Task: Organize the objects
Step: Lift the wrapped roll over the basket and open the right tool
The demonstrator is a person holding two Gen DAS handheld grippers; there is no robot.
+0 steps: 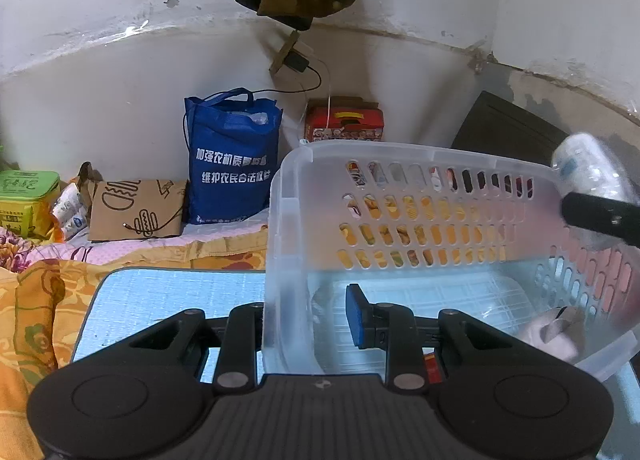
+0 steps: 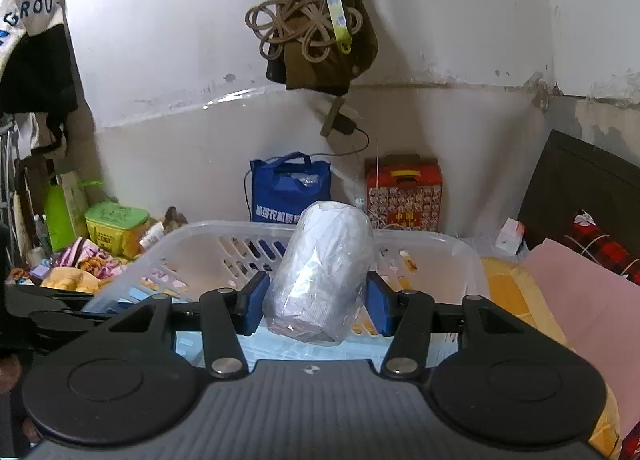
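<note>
**Wrapped roll held over the basket, basket wall straddled**

Cluttered bed against a scuffed white wall, with a pale blue mat laid over the patterned bedding. Translucent plastic basket standing on that mat, tilted, its slotted far wall up. Left gripper straddling the basket's near-left wall: one blue pad inside, the other finger outside, hidden behind the plastic; cannot tell whether clamped or merely apart. Right gripper clamped on a plastic-wrapped roll, blue pads pressed to both its sides, roll leaning slightly and poised above the basket's near rim. Along the wall behind: blue tote bag, red gift box, brown paper bag, green box toward the left edge.
</note>
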